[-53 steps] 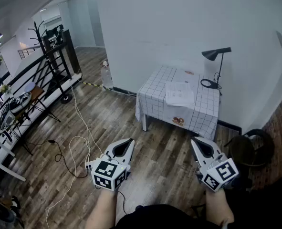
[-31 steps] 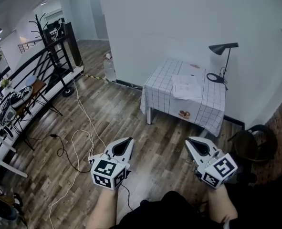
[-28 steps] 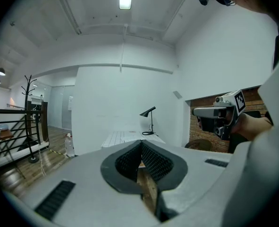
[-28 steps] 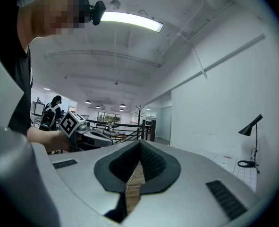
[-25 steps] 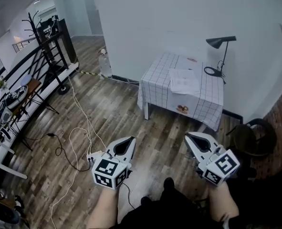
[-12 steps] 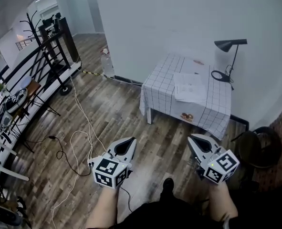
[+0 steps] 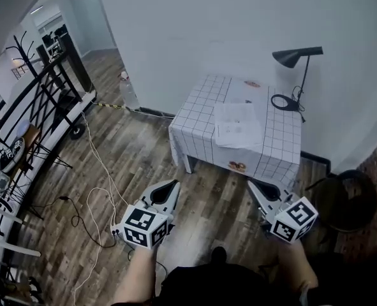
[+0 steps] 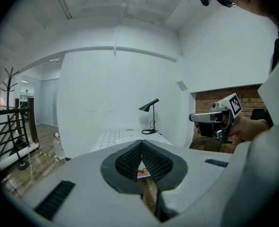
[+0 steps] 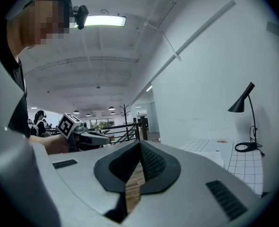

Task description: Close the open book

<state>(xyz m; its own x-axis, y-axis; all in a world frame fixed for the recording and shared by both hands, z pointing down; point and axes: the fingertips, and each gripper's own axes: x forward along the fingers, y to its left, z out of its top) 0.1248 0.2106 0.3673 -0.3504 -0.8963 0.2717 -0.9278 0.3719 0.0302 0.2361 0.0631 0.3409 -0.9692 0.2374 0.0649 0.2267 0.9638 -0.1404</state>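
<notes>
Well, the left gripper point(image 7: 173, 185) and the right gripper point(image 7: 252, 185) both have their jaws pressed together, holding nothing. Well apart from them, the open book point(image 7: 237, 125) lies flat on the checked table point(image 7: 198, 116), near a black lamp point(image 7: 295, 57).

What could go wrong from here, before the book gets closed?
1. The white cable loops over the floor left of the path ahead, so it is probably a trip hazard on the approach.
2. The lamp stands just right of the open book; a wide sweep may knock it over.
3. The book lies on a draped tablecloth; a sideways push could drag the cloth instead of turning the pages.
</notes>
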